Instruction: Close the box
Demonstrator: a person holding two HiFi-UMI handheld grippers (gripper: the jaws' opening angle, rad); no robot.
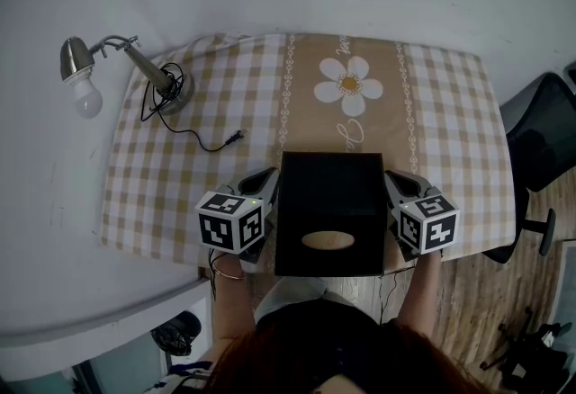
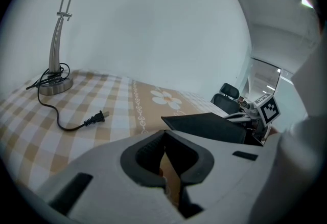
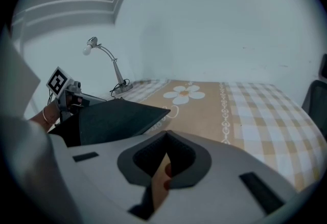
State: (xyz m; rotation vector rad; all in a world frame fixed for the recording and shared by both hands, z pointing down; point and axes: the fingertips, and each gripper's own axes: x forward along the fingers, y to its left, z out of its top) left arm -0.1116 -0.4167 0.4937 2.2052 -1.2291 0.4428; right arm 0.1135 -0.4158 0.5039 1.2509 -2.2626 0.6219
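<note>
Both grippers are engaged on the box [image 1: 328, 203], which sits directly between them, touching each on its inner side. The left gripper [image 2: 164, 138] has its jaws drawn almost fully together on the left flap [image 2: 171, 177], a thin tan sliver of card. The right gripper [image 3: 166, 137] is clamped the same way on the right flap [image 3: 159, 183]. A dark top panel [image 3: 115, 115] stands tilted just inboard of each gripper, so the box is not yet shut. Expect the box to be light. Its panels look stiff across the face but weak at the creases, and a thin flap edge will likely crumple under a hard pinch. Take hold near the middle of each flap's free edge and fold along the crease without twisting. The box's near side lies behind your grippers, at or just over the edge of the counter [image 1: 432, 113], so do not draw it back towards you. Ahead of both grippers the checked cloth is bare. The lamp [image 1: 135, 68] and its plug [image 1: 236, 137] sit well ahead and outboard of the left gripper [image 1: 263, 181]. A chair [image 1: 540, 149] stands off the counter, outboard of the right gripper [image 1: 393, 178].
</note>
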